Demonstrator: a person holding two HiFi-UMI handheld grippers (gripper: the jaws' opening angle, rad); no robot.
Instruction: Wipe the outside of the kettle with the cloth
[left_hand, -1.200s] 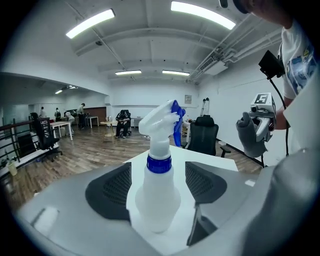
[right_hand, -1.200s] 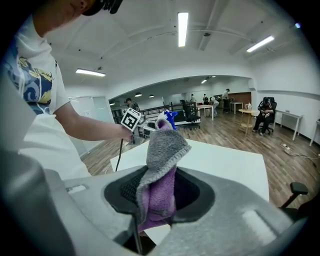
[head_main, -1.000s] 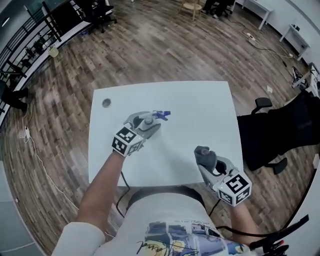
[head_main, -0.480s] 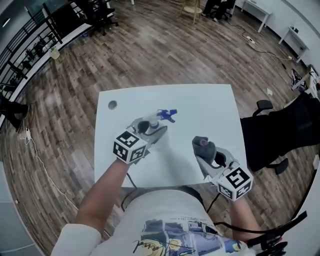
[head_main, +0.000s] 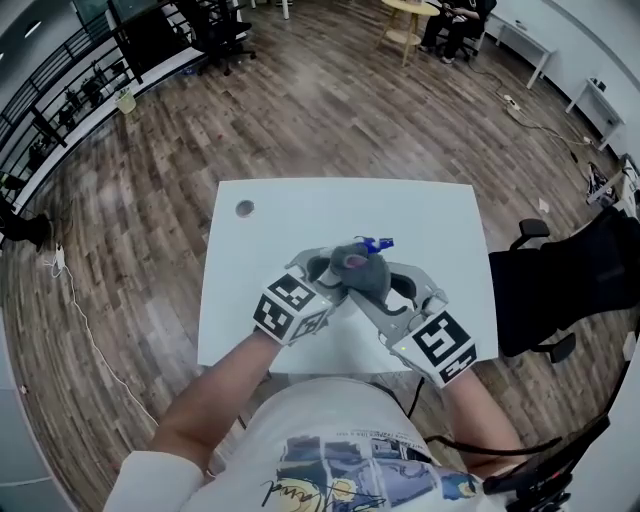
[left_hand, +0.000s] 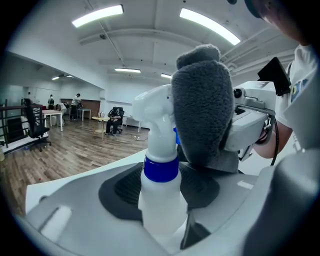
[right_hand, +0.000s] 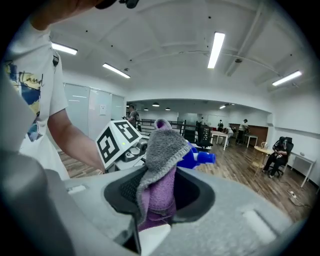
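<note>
No kettle shows in any view. My left gripper (head_main: 326, 270) is shut on a white spray bottle (left_hand: 160, 170) with a blue collar, held upright above the white table (head_main: 440, 215); its blue nozzle (head_main: 378, 243) pokes out beyond the jaws. My right gripper (head_main: 372, 292) is shut on a grey and purple cloth (right_hand: 159, 172). The cloth (head_main: 362, 272) stands right against the bottle's head, and in the left gripper view the cloth (left_hand: 202, 120) covers the head's right side. Whether cloth and bottle touch I cannot tell.
The table has a small round grey grommet (head_main: 245, 208) near its far left corner. A black office chair (head_main: 560, 275) stands off the table's right side. Wooden floor surrounds the table, with desks and seated people far off.
The right gripper has swung left and up with the cloth, from the table's near right edge to the bottle. The left gripper has lifted the bottle and drifted right. Both now meet mid-table.
</note>
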